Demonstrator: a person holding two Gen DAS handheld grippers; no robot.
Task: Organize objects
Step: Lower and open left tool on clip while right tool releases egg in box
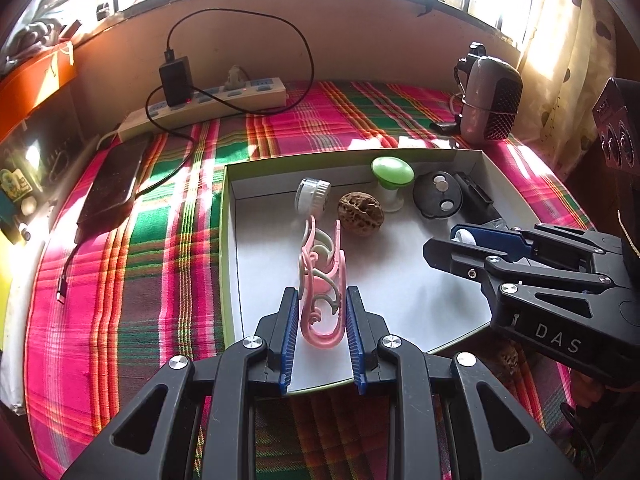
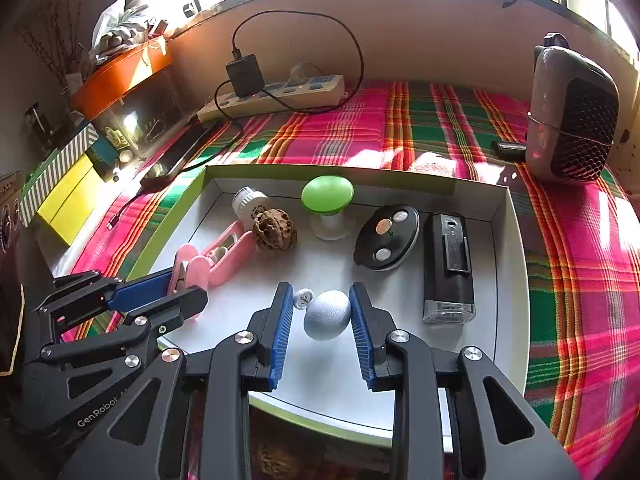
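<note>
The left gripper is sitting nearest, its blue pads closed onto the near end of a pink clip, a bundle of pink and pale curved pieces. The clip is inside the tray, by the near left part of its floor, and its long axis is running away from the gripper toward the tray's far edge, the looped end being the one between the pads. From the right wrist view it is lying slanted, its far end pointing at the walnut.

The right gripper is standing half open around a white egg near the tray's near edge; the right pad is touching it, the left pad is apart from it, so it looks released or not yet gripped. A small white cap is lying just beside the egg.

To do this well, I would be lowering the clip until it is resting flat on the tray floor before opening, keeping it parallel to the left wall so it is not crowding the walnut or the bulb behind it. The egg is rounded and will likely roll, so easing those fingers off slowly is the safer course.
</note>
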